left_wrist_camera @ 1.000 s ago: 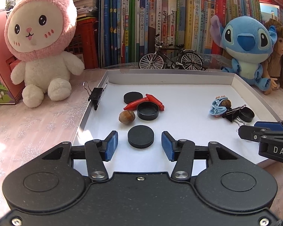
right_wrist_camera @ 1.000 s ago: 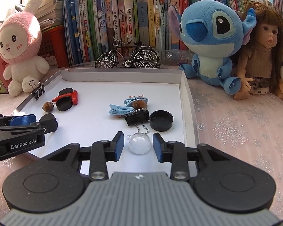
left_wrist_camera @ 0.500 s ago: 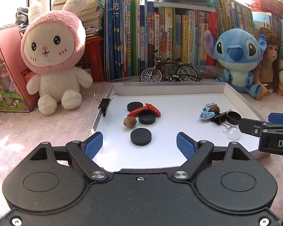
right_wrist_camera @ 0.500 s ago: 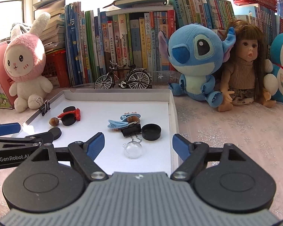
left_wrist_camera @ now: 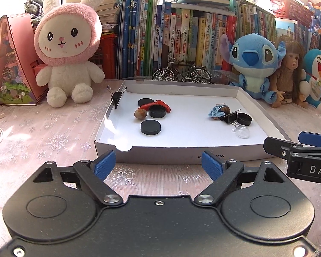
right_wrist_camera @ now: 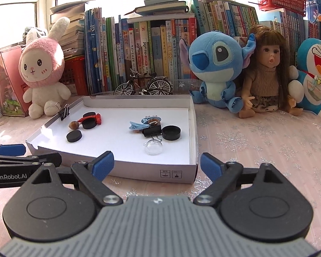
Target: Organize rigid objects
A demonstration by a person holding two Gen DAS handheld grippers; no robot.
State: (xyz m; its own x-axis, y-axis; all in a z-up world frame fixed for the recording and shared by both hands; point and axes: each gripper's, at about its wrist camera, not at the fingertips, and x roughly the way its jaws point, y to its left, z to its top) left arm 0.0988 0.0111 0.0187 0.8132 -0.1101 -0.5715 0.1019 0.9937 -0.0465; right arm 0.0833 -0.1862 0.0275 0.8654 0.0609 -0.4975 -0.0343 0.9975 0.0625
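Note:
A shallow white box (left_wrist_camera: pixel 182 156) (right_wrist_camera: pixel 139 171) holds small items in two groups. On its left lie a black disc (left_wrist_camera: pixel 150 127) (right_wrist_camera: pixel 74 136), a nut (left_wrist_camera: pixel 140 114), a red piece (left_wrist_camera: pixel 162 103) and a black cap (left_wrist_camera: pixel 157 111). On its right are a clear dome (left_wrist_camera: pixel 241 131) (right_wrist_camera: pixel 153 147), a blue hair clip (left_wrist_camera: pixel 217 111), a black binder clip (left_wrist_camera: pixel 230 118) and another black cap (left_wrist_camera: pixel 244 118). My left gripper (left_wrist_camera: pixel 158 163) is open and empty in front of the box. My right gripper (right_wrist_camera: pixel 156 165) is there too, its jaws opening with nothing between them.
A binder clip (left_wrist_camera: pixel 117 97) grips the box's left rim. Behind the box stand a model bicycle (left_wrist_camera: pixel 182 72), a row of books, a pink rabbit plush (left_wrist_camera: pixel 68 49), a blue plush (left_wrist_camera: pixel 254 64) and a doll (right_wrist_camera: pixel 265 72). The tablecloth around the box is bare.
Both grippers opened wide, leaving the black disc and the clear dome lying in the box. Both then drew back out of the box to its near side.

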